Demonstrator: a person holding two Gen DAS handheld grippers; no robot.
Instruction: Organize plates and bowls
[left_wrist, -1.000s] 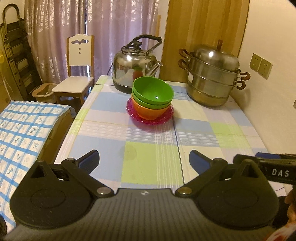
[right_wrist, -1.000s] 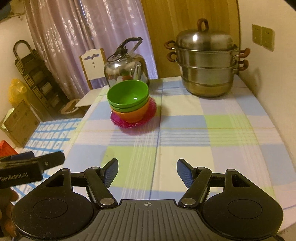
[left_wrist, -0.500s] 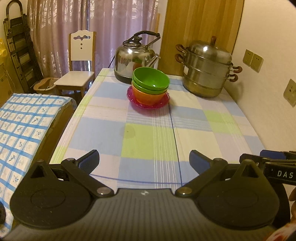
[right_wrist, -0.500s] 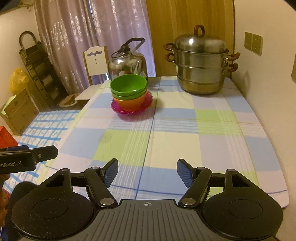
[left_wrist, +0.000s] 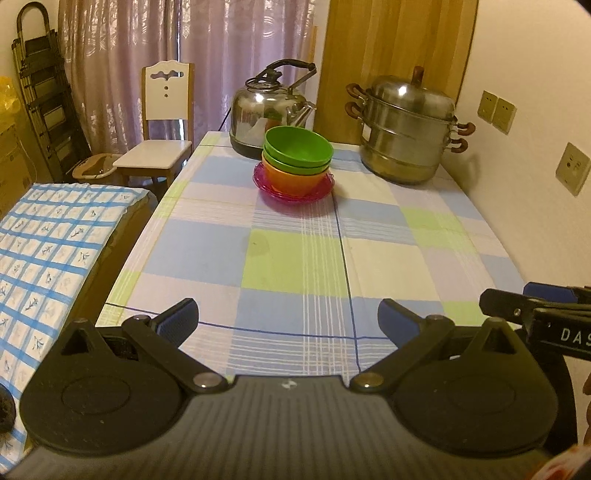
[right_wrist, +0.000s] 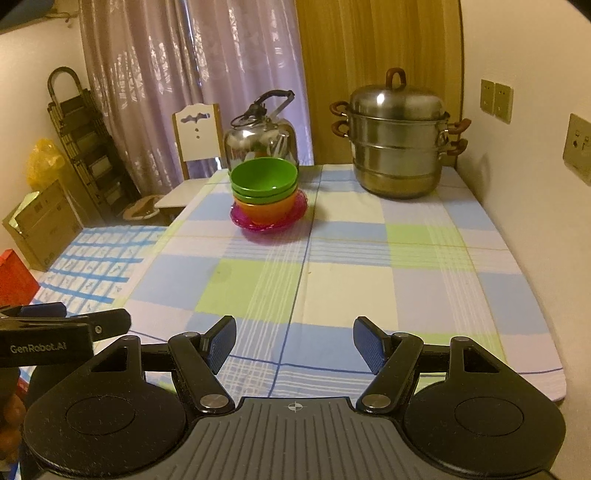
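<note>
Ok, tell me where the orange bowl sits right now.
In both views the orange bowl sits on the pink plate under two green bowls, far across the table, just before the kettle, left of the steamer pot.

bowls (left_wrist: 297, 153) stacked on plate (left_wrist: 293, 189), kettle (left_wrist: 269, 107) behind, steamer (left_wrist: 405, 129) right

Warm, yellowish, rather dim indoor light fills both views, seemingly from overhead, since the steamer pot (left_wrist: 406, 129) and the stacked bowls (right_wrist: 264, 188) cast only soft shadows on the checked tablecloth (left_wrist: 295, 258). Pale glare spots sit on the kettle (right_wrist: 260, 142) and pot lid. Fisheye distortion bends the table edges and walls, corners darken, and detail is slightly soft and grainy.
</note>
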